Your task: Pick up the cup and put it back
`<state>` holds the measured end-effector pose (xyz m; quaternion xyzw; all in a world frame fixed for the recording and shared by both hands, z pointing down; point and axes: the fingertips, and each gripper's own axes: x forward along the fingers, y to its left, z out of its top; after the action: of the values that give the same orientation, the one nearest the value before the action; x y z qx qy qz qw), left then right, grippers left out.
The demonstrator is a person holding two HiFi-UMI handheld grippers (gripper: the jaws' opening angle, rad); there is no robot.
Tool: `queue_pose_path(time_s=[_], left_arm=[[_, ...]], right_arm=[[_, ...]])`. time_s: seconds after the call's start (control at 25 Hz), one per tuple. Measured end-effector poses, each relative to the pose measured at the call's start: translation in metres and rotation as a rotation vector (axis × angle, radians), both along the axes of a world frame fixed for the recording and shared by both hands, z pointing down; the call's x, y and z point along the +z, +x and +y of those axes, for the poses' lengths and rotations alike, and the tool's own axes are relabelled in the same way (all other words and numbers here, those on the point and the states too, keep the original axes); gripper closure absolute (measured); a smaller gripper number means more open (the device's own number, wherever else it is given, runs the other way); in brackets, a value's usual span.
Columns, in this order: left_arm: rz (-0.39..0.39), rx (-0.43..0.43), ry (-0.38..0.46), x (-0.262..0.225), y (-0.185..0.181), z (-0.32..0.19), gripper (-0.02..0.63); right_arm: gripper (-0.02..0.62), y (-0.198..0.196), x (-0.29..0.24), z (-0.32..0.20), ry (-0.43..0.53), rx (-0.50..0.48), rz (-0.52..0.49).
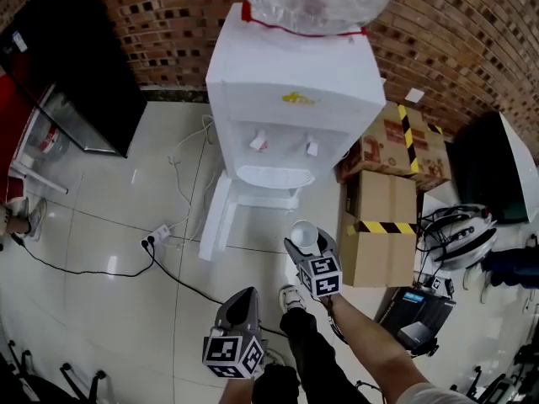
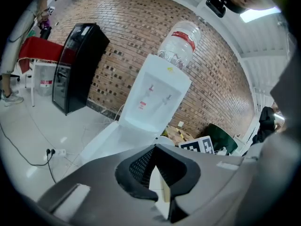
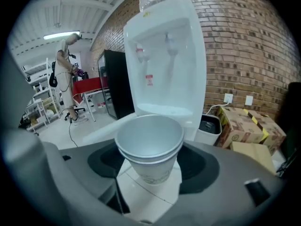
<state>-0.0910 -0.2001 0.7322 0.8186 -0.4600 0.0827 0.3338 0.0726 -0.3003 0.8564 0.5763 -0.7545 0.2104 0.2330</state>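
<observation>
cup (image 3: 149, 147) — white, seemingly 2 nested, upright and empty; grasped around its lower wall by the right tongs (image 1: 305, 244) and carried in the air, well clear of the floor (image 1: 109, 225).
ahead of it: water dispenser (image 1: 295, 99) with its drip tray (image 1: 268, 178) bare.
left tongs (image 2: 157, 173) — clenched on nothing, held low beside the right.
status: pick-up judged done; put-back not yet done. the cup has to be brought to its resting place, probably the tray, though that spot is uncertain. it then has to be set upright and released.
</observation>
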Motion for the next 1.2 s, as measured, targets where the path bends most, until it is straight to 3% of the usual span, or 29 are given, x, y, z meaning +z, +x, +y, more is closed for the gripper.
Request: queue_pose_path(time_s=[0.16, 0.48, 0.72, 0.96, 1.2], left_arm=[[0.002, -0.001, -0.026, -0.062, -0.002, 0.033, 0.603], [-0.061, 0.06, 0.025, -0.186, -0.017, 0.093, 0.603], [-0.058, 0.02, 0.051, -0.243, -0.016, 0.128, 0.603], [-0.045, -0.027, 0.089, -0.293, 0.014, 0.158, 0.604], [-0.046, -0.03, 0.173, -0.343, 0.069, 0.184, 0.604]], right_arm=[[0.244, -0.003, -0.087, 0.051, 0.014, -0.004, -0.02], [0.244, -0.013, -0.251, 0.137, 0.09, -0.044, -0.036], [0.244, -0.01, -0.341, 0.192, 0.115, -0.08, -0.058], [0.245, 0.013, -0.406, 0.251, 0.11, -0.137, -0.084], [0.245, 0.056, -0.461, 0.298, 0.175, -0.18, -0.101]])
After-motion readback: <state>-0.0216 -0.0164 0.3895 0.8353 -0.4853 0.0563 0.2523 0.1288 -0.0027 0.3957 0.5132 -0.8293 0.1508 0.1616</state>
